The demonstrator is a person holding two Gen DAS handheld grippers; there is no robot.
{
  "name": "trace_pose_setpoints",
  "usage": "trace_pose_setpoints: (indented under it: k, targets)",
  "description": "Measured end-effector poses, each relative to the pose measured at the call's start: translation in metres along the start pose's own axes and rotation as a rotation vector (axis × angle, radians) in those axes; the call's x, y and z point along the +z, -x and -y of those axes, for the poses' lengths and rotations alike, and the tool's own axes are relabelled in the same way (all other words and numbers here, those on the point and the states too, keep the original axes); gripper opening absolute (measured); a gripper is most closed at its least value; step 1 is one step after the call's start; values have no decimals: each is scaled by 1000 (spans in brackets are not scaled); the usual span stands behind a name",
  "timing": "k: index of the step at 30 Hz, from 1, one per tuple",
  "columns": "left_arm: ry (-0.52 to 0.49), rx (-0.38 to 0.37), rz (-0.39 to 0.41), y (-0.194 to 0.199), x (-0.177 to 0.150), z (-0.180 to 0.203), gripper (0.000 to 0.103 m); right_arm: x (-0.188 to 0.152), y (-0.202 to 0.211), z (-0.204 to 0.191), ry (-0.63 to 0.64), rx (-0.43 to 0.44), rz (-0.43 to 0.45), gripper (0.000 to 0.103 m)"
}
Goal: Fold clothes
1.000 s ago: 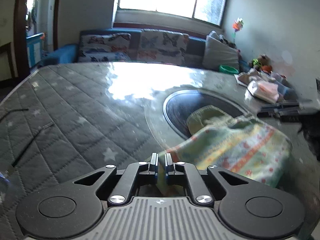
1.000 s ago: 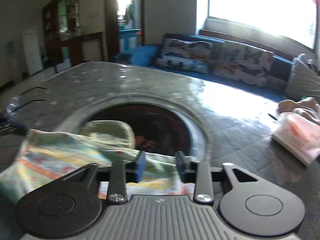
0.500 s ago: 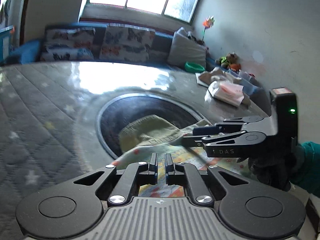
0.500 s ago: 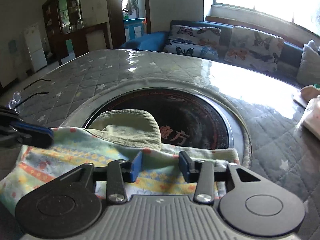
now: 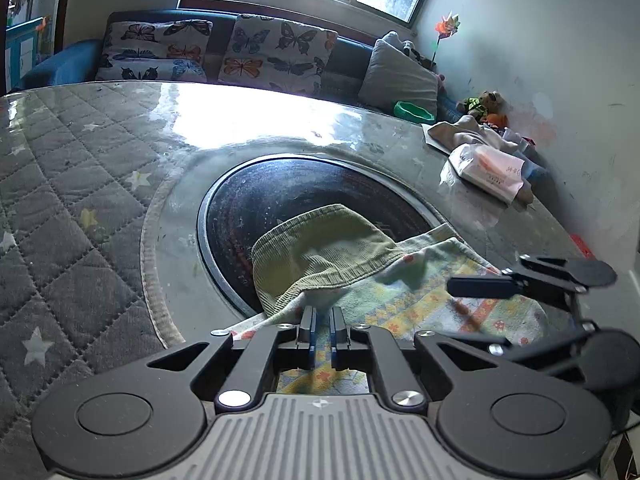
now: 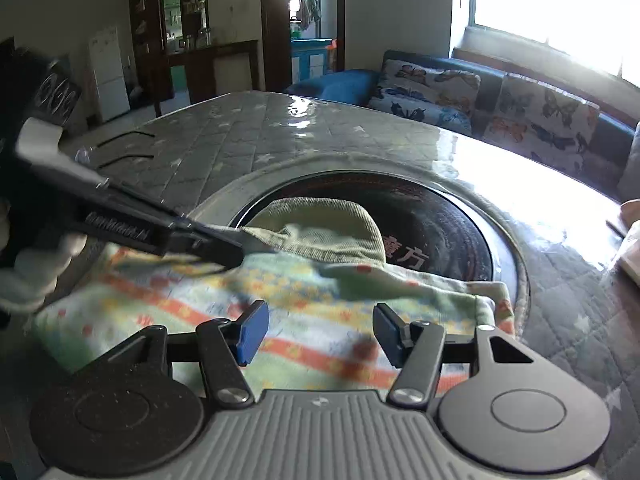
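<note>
Left claw (image 5: 322,334) pinched narrow on the near-left edge of the garment (image 5: 420,296). Right claw (image 6: 316,334) opening, fabric lying under the blue pads (image 6: 250,334) but not pressed by them. Folded on the surface (image 5: 80,184), partly over the dark round inset (image 5: 280,184), long axis running claw to claw. Soft, thin cloth, pale green with orange and yellow bands; ribbed olive cuff (image 5: 316,244) flopped toward the far side. Probably next: smoothing or another fold away from the near edge. Beyond, glossy quilted cover with stars.
</note>
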State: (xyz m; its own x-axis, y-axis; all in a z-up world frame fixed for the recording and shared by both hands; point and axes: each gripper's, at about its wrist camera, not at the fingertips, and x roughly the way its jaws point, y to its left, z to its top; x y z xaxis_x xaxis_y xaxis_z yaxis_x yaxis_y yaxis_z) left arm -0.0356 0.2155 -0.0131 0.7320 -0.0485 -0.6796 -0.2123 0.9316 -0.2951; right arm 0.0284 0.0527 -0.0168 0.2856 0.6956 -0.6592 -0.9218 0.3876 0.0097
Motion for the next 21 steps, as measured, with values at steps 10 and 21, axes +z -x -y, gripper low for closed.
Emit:
trace_pose_setpoints:
  k: [10,21]
  targets:
    - [-35,14,54,23,-5,21,8,-16,32,-29,59,-22,49,59]
    - [-89,-14,76,60,-56,57,8,-34,53,-40,86,-27,64,59]
